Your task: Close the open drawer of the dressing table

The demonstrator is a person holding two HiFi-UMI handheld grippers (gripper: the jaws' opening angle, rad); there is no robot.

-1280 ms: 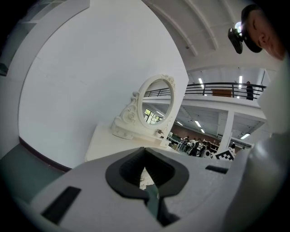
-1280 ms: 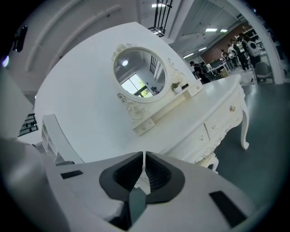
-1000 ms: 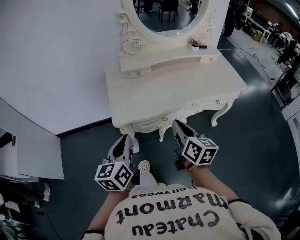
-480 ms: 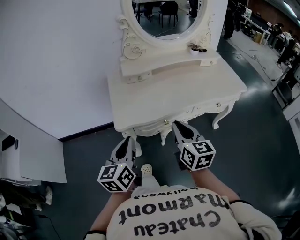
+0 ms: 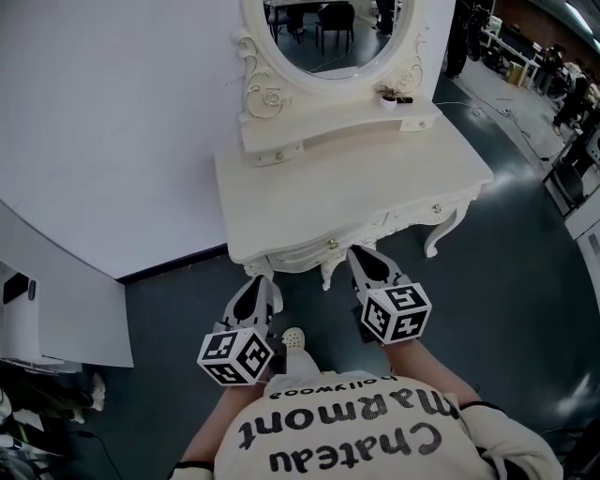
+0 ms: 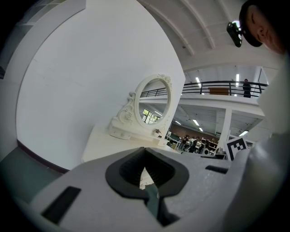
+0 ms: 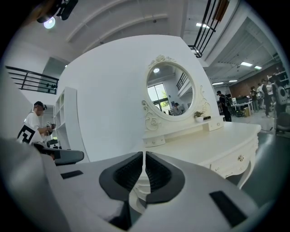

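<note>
Head view: left gripper (image 5: 255, 284) and right gripper (image 5: 358, 255) both pressed together, empty. The drawer (image 5: 302, 252) sits ahead-left of your right one; probably light, stiff wood, shove beside the knob (image 5: 330, 245).

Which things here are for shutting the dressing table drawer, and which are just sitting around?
For the job:
- dressing table
- middle drawer, just in front of the grippers
- left gripper, shut and empty
- right gripper, shut and empty

Just sitting around:
- oval mirror
- little potted plant on the shelf
- side drawer knob
</note>
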